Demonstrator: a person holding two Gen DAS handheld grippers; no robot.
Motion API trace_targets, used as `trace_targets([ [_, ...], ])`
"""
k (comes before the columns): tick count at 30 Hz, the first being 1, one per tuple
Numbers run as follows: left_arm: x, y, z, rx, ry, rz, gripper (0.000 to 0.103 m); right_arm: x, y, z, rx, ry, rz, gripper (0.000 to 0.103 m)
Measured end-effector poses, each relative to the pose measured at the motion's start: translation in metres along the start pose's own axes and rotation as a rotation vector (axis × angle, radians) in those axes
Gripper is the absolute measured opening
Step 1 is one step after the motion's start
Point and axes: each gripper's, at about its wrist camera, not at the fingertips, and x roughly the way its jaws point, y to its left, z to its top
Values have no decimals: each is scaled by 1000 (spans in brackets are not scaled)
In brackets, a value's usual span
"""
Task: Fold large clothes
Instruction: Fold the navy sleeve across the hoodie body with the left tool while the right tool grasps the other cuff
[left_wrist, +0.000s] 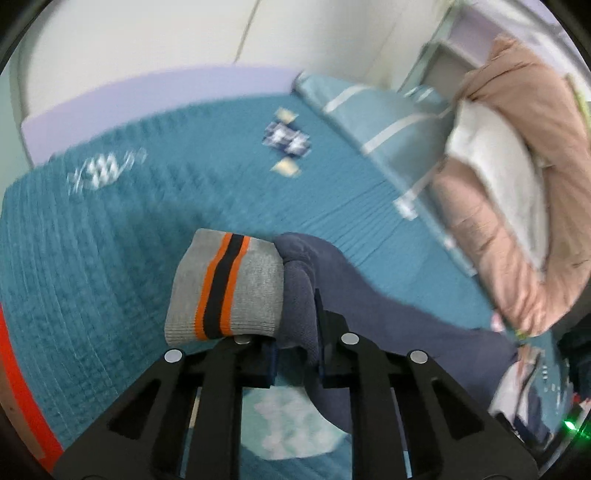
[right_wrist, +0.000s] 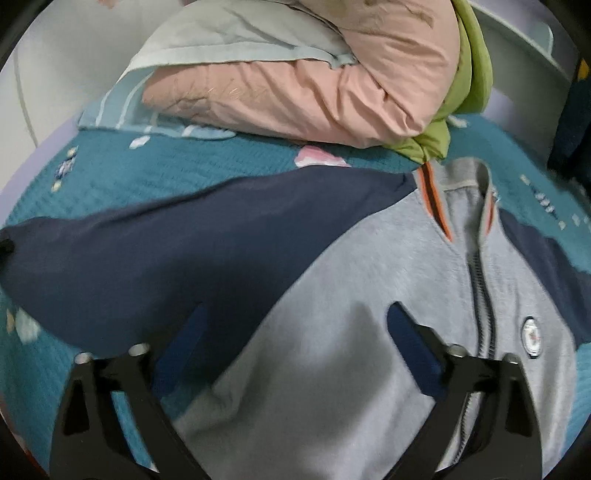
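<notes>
A grey zip jacket (right_wrist: 332, 350) with navy sleeves and orange-black trim lies front up on the teal bedspread (right_wrist: 166, 166). Its navy sleeve (right_wrist: 147, 258) stretches out to the left. My left gripper (left_wrist: 295, 350) is shut on the end of that sleeve (left_wrist: 369, 288), held above the bed, with the grey striped cuff (left_wrist: 225, 288) draped over the left finger. My right gripper (right_wrist: 295, 325) is open and empty, low over the jacket's chest beside the zip (right_wrist: 484, 295); whether it touches the cloth I cannot tell.
A pink quilt (right_wrist: 314, 92) with a pale pillow (right_wrist: 221, 40) and a green cloth (right_wrist: 469, 66) is piled at the head of the bed. The same pile stands at the right in the left wrist view (left_wrist: 517, 166). White wall lies beyond the bed.
</notes>
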Motion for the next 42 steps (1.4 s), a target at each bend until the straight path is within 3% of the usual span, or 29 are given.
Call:
trace_targets([
  [1, -8, -8, 4, 13, -18, -22, 14, 4, -3, 4, 15, 13, 13, 45],
  [2, -16, -18, 8, 29, -35, -41, 14, 10, -7, 9, 32, 22, 34, 30],
  [4, -33, -39, 15, 66, -72, -89, 14, 19, -18, 17, 92, 26, 96, 14],
  [7, -61, -79, 23, 127, -118, -176, 14, 35, -31, 21, 181, 72, 200, 2],
  [11, -89, -142, 26, 214, -153, -289, 14, 53, -36, 12, 217, 98, 287, 1],
  [16, -111, -226, 11, 316, -158, -409, 14, 60, -57, 8, 355, 122, 427, 0],
  [19, -113, -271, -1, 365, -124, -462, 14, 42, -62, 0, 423, 145, 550, 0],
  [22, -114, -313, -18, 414, -93, -504, 14, 37, -52, -17, 419, 204, 573, 0],
  [24, -112, -338, -29, 435, -63, -530, 14, 38, -50, -30, 433, 197, 582, 0],
  [29, -100, -391, -72, 491, 32, -568, 14, 43, -65, -47, 612, 187, 691, 0],
  [36, -57, -470, -149, 524, 191, -555, 14, 51, -74, -55, 718, 176, 810, 0],
  [42, -7, -534, -245, 651, 288, -423, 14, 55, -82, -56, 772, 209, 877, 0],
])
